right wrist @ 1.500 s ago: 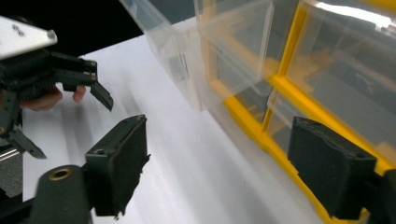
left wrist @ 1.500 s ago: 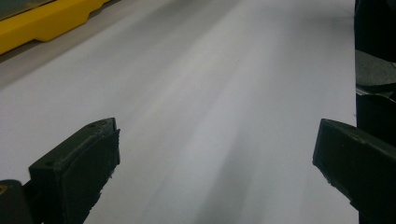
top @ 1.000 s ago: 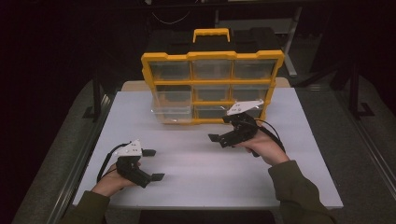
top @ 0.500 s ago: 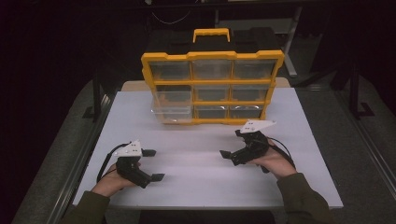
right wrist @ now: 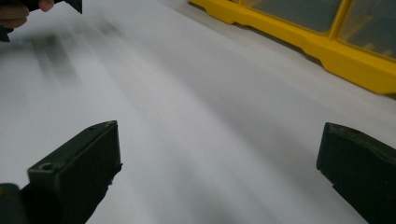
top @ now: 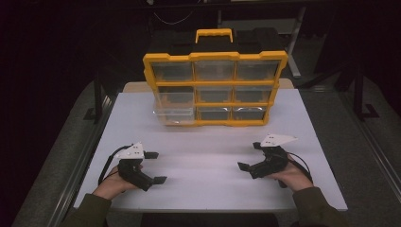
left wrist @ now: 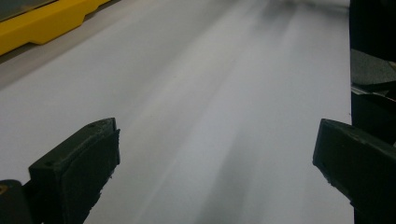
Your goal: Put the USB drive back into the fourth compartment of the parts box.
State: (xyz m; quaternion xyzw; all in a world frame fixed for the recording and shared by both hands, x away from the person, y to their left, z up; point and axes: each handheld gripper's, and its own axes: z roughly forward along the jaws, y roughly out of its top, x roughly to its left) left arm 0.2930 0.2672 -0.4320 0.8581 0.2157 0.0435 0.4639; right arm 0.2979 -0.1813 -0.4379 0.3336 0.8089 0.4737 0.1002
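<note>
Now the yellow drawer cabinet (top: 215, 87) stands upright at the far middle of the white bench (top: 208, 189), its clear plastic drawers set in a glossy yellow frame with a black top and a yellow handle; the lower-left drawer (top: 174, 115) juts out a little. A second ago the right claw (top: 250, 156) was up close to the cabinet's right drawers; it has come back and down toward the near edge, jaws opening to full width with nothing between them. I judge a drawer was just released. The left claw (top: 156, 167) rests low, also spread wide and empty. The bench is matte and smooth.
</note>
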